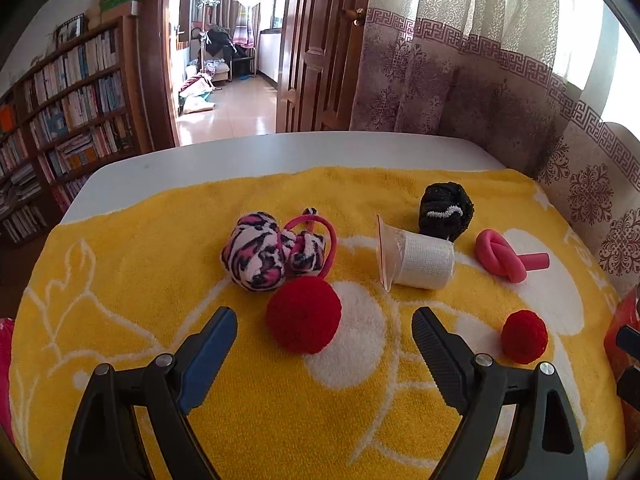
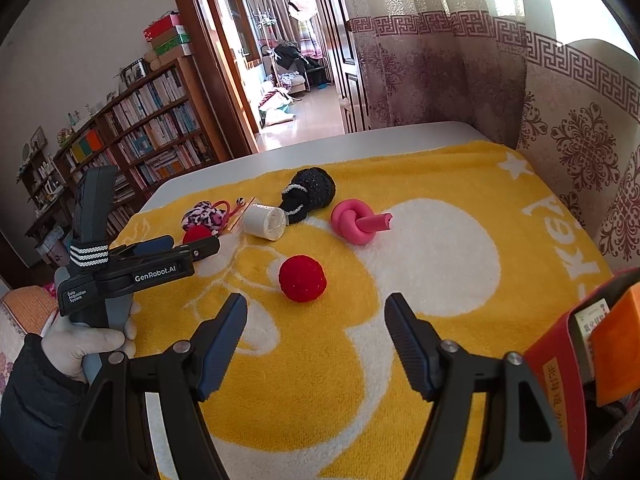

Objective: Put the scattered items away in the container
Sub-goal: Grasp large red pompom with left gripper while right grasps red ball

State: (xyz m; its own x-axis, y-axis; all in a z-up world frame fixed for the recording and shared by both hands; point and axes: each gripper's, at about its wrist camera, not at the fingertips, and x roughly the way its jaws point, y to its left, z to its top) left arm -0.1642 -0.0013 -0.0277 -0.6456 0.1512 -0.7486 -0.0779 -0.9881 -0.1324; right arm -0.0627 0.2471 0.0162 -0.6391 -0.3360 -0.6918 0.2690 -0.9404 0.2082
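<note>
My left gripper (image 1: 325, 320) is open low over the yellow towel (image 1: 140, 280). A red pompom (image 1: 304, 320) lies just past its fingertips, nearer the left finger and untouched. The right gripper (image 2: 316, 305) is open too, with a second red pompom (image 2: 302, 278) lying free just beyond its tips. In the right wrist view a gloved hand (image 2: 80, 340) holds the left gripper (image 2: 194, 249) in front of the first pompom (image 2: 198, 233). A red and orange container (image 2: 560, 360) stands at the towel's right edge.
Farther back on the towel lie a pink leopard-print fabric ball with a hair tie (image 1: 256, 256), a white roll in a clear cup (image 1: 424, 258), a black fuzzy bundle (image 1: 446, 210) and a knotted pink foam tube (image 1: 504, 256). Curtains (image 1: 520, 100) hang behind the table.
</note>
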